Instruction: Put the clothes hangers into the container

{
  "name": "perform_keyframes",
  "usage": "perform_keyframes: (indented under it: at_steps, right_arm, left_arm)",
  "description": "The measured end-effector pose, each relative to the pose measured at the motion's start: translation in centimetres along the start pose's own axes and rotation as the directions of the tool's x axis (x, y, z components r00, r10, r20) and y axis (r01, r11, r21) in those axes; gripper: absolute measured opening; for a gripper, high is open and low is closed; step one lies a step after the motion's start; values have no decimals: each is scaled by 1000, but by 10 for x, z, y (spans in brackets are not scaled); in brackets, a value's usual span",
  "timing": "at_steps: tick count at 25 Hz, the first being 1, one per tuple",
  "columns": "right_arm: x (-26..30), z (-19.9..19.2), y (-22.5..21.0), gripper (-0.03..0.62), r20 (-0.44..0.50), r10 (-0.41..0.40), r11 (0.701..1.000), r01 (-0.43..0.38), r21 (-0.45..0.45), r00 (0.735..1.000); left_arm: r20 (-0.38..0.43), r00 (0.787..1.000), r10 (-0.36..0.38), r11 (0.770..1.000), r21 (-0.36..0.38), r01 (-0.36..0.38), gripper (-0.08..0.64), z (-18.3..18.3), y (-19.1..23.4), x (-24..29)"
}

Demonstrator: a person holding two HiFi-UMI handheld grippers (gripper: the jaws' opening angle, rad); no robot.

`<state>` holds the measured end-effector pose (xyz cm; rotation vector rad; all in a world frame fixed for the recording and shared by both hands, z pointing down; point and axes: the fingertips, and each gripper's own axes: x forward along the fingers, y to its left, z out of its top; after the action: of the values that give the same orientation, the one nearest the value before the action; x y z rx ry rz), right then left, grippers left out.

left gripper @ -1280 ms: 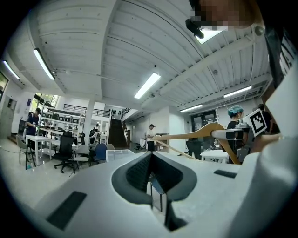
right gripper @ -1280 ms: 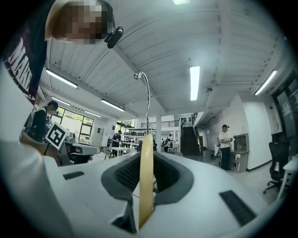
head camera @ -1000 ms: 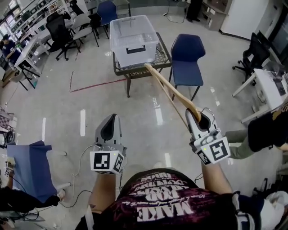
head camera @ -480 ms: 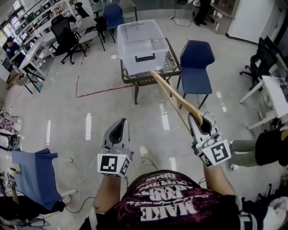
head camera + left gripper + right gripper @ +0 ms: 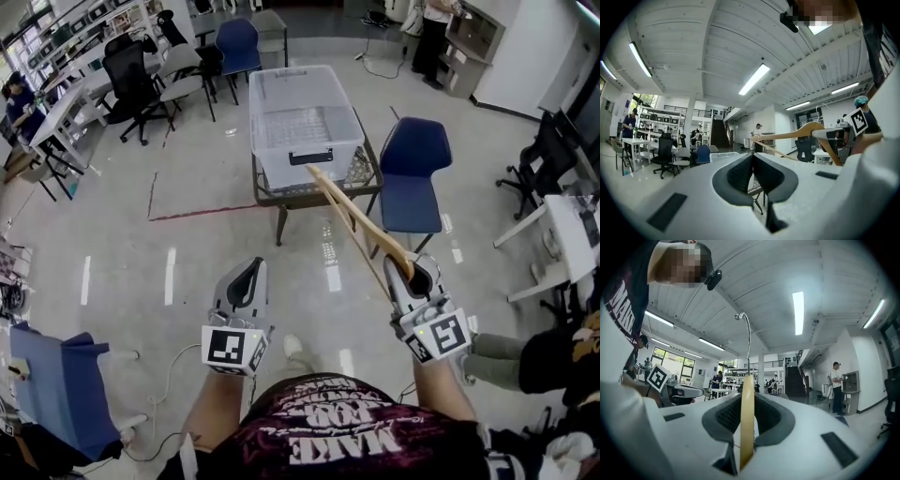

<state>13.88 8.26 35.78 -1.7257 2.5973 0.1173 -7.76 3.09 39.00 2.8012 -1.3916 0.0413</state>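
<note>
Closer than a second ago, the wooden hanger [image 5: 357, 215], pinched flat between the jaws of the right gripper [image 5: 419, 272], now points its far end at the clear container [image 5: 272, 159], so the drop looks near; the left gripper [image 5: 246, 281] is pressed together, empty. A blue chair [image 5: 412, 159] crowds the right edge of the table [image 5: 281, 194]; the floor [image 5: 187, 244] ahead lies open

The person wore a dark T-shirt [image 5: 337, 439] with pale lettering. The left hand-held gripper [image 5: 246, 279] and right hand-held gripper [image 5: 420, 273] were light grey, dark-padded, with black-and-white square markers [image 5: 223, 346].
</note>
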Motion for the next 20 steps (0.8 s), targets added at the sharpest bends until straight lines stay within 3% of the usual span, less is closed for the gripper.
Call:
perform_keyframes:
  at_steps: [5,12,20]
  right_arm:
    - [37,0,-10,60,-7,-27,1000,27,-2,1000]
    - [88,3,-9,60,-11,-36,998,35,-49,999]
    - [114,4,-15,60,-6,-78,995,77,-70,997]
  left_arm:
    - [-17,1000,-9,1000,-11,9,6,-7,28,27]
    - [34,999,-25,1000,16,24,6,15,71,53]
    - [35,999,-28,999,16,28,6,10,104,65]
